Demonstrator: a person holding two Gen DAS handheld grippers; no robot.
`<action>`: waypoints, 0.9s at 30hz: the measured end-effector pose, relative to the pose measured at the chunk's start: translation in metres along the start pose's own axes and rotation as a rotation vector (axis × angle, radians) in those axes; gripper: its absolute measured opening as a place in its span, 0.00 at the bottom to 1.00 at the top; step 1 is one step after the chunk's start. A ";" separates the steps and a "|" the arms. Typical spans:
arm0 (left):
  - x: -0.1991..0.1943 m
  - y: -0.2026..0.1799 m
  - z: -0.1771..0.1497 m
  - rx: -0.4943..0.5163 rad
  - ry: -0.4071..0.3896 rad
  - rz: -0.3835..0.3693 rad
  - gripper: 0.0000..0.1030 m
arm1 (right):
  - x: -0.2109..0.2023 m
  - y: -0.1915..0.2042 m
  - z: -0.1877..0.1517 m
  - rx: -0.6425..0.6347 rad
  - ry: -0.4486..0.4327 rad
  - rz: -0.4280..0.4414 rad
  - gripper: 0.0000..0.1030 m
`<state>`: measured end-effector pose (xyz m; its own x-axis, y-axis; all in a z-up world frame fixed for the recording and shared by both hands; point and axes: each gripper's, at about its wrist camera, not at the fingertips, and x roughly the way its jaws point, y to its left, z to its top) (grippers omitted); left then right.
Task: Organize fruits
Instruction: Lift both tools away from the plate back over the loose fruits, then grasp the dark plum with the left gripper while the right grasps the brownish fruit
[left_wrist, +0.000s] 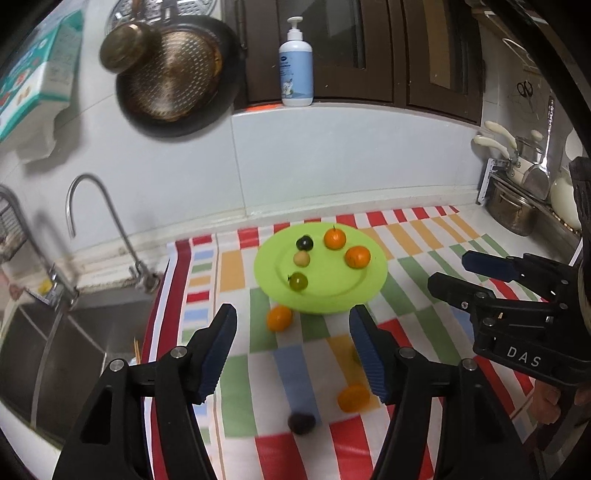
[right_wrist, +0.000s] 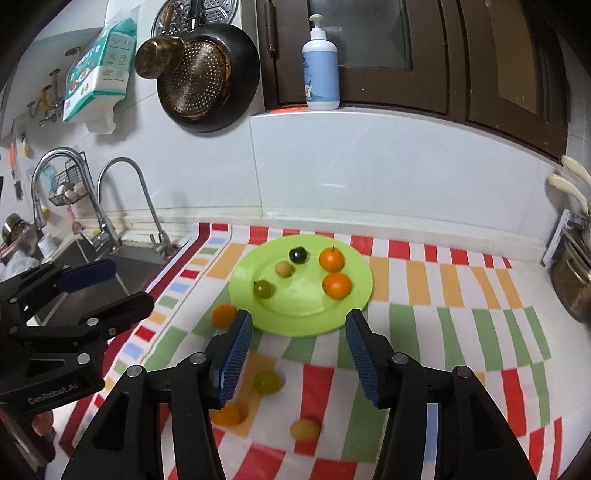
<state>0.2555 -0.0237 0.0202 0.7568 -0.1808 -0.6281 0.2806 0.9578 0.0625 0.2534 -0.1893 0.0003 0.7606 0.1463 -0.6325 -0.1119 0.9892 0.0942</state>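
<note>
A lime-green plate sits on a striped cloth. It holds two oranges, a dark fruit, a tan fruit and a green fruit. On the cloth lie an orange by the plate's near-left rim, another orange, a dark fruit, a green fruit and a yellow fruit. My left gripper is open and empty above the cloth. My right gripper is open and empty, near the plate's front rim.
A sink with two faucets lies left of the cloth. A pan and strainer hang on the wall. A soap bottle stands on the ledge. Pots stand at the right.
</note>
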 end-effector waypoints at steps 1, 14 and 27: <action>-0.003 0.000 -0.005 -0.008 0.001 0.004 0.62 | -0.001 0.000 -0.004 0.005 0.005 0.000 0.54; -0.015 -0.008 -0.059 -0.025 0.003 0.060 0.65 | -0.008 0.000 -0.057 0.004 0.001 -0.036 0.65; 0.020 -0.005 -0.101 -0.022 0.108 0.043 0.65 | 0.021 -0.005 -0.099 0.054 0.143 -0.057 0.65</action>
<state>0.2097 -0.0097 -0.0706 0.6999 -0.1154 -0.7049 0.2350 0.9691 0.0746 0.2068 -0.1910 -0.0901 0.6656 0.0925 -0.7406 -0.0336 0.9950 0.0941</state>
